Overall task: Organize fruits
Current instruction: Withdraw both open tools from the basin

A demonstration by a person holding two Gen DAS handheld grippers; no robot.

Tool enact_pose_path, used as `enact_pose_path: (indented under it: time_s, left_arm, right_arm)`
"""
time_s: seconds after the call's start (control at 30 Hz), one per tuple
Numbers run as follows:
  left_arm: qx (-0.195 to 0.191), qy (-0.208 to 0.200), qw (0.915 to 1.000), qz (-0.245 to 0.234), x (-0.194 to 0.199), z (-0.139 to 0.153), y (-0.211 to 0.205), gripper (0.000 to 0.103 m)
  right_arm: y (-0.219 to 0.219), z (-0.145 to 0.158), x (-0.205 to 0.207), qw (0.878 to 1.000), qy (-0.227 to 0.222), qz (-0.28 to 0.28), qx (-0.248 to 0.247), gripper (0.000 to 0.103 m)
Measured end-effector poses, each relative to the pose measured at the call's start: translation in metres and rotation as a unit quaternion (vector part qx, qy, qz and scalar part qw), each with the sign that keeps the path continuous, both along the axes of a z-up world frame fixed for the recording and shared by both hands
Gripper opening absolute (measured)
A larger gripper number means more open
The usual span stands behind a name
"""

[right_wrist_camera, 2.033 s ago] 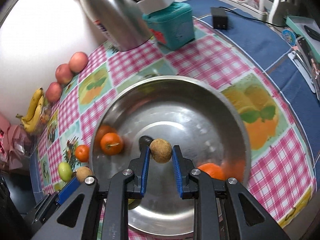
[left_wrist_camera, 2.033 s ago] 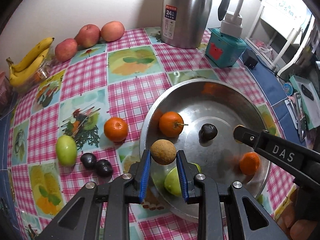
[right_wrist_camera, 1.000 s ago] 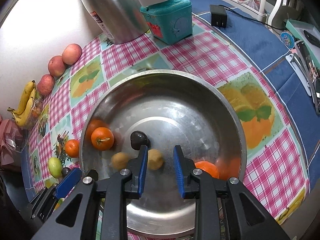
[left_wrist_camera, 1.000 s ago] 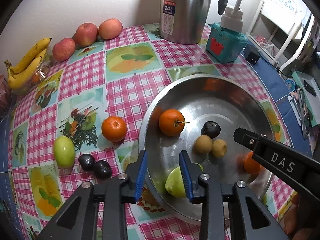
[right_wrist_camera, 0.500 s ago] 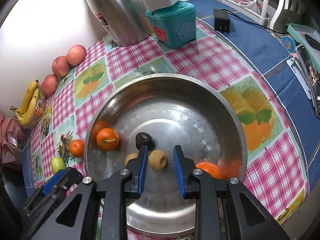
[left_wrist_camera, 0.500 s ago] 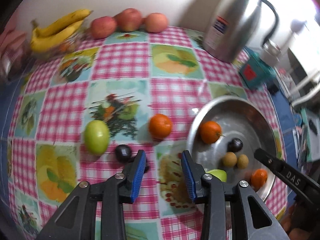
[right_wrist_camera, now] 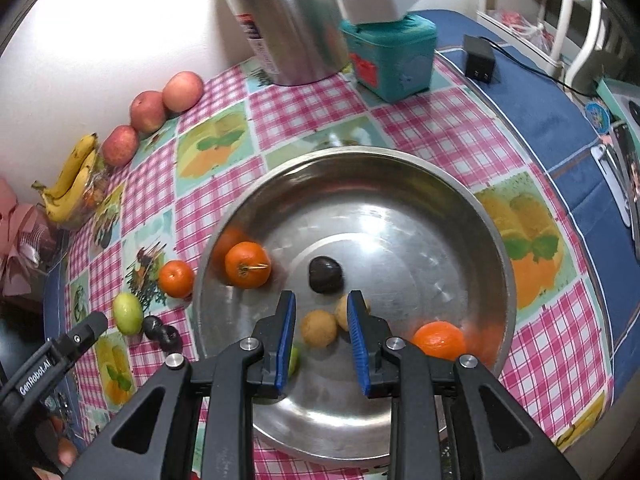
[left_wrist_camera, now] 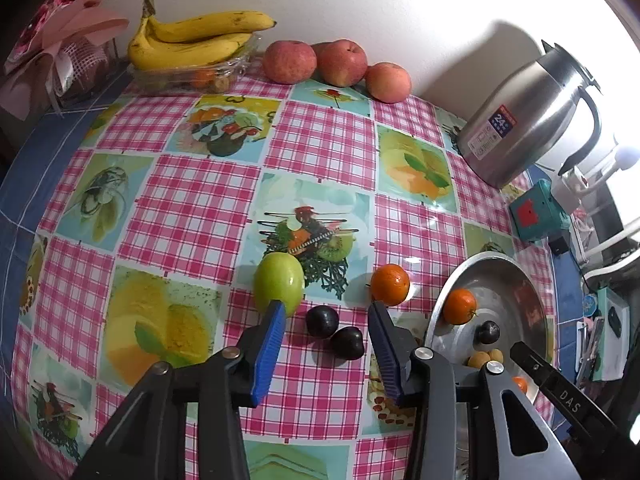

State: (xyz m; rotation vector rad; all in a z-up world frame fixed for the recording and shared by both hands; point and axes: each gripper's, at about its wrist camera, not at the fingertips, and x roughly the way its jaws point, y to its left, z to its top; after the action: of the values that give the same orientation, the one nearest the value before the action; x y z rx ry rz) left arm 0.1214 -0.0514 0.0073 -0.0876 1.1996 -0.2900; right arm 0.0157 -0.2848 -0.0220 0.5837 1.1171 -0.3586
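Observation:
My left gripper (left_wrist_camera: 326, 314) is open and empty above the checked tablecloth. Two dark plums (left_wrist_camera: 322, 321) lie between its fingertips, a green fruit (left_wrist_camera: 279, 283) at the left tip, an orange (left_wrist_camera: 390, 284) at the right tip. The steel bowl (right_wrist_camera: 494, 236) holds an orange (right_wrist_camera: 247, 265), a dark plum (right_wrist_camera: 325, 274), two brown fruits (right_wrist_camera: 319, 328), a second orange (right_wrist_camera: 439, 340) and a partly hidden green fruit (right_wrist_camera: 294, 358). My right gripper (right_wrist_camera: 321, 304) is open and empty over the bowl's near side, above the brown fruits.
Bananas (left_wrist_camera: 192, 42) in a clear tray and three apples (left_wrist_camera: 335, 62) line the wall. A steel thermos (left_wrist_camera: 524, 128) and a teal box (right_wrist_camera: 390, 54) stand behind the bowl. A charger (right_wrist_camera: 479, 58) lies on the blue cloth to the right.
Both grippers let their brown fruits go into the bowl. My left gripper then swung left away from the bowl to the plums on the cloth. My right gripper drew back a little.

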Motion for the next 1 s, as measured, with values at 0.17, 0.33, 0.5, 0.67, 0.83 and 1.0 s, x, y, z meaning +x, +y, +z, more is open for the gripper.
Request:
enact_pose_path:
  time_s: [0.17,0.33,0.5,0.67,0.83,1.0]
  left_arm:
    - [0.005,0.003,1.0,-0.001,0.001,-0.003,0.0,0.068]
    - [0.023,0.021,0.9995,-0.008,0.001,-0.016,-0.004,0.088]
    - [0.031,0.027,0.9991,-0.007,0.0,-0.026,-0.005,0.096]
    - [0.039,0.021,0.999,0.001,0.001,-0.029,-0.002,0.103]
    - [0.048,0.017,0.9986,0.011,0.002,-0.03,0.001,0.103]
    - [0.047,0.015,0.9986,0.018,0.003,-0.03,0.004,0.103]
  right_arm:
    - [0.004,-0.002,0.002,1.0,0.004,0.007,-0.001,0.027]
    - [0.005,-0.011,0.004,1.0,0.022,0.008,-0.002,0.061]
    - [0.008,-0.015,0.006,0.999,0.033,0.014,-0.004,0.069]
    - [0.009,-0.017,0.006,0.999,0.035,0.018,-0.009,0.075]
    - [0.011,-0.016,0.007,0.999,0.033,0.021,-0.011,0.079]
    - [0.011,-0.017,0.008,0.999,0.033,0.021,-0.013,0.08]
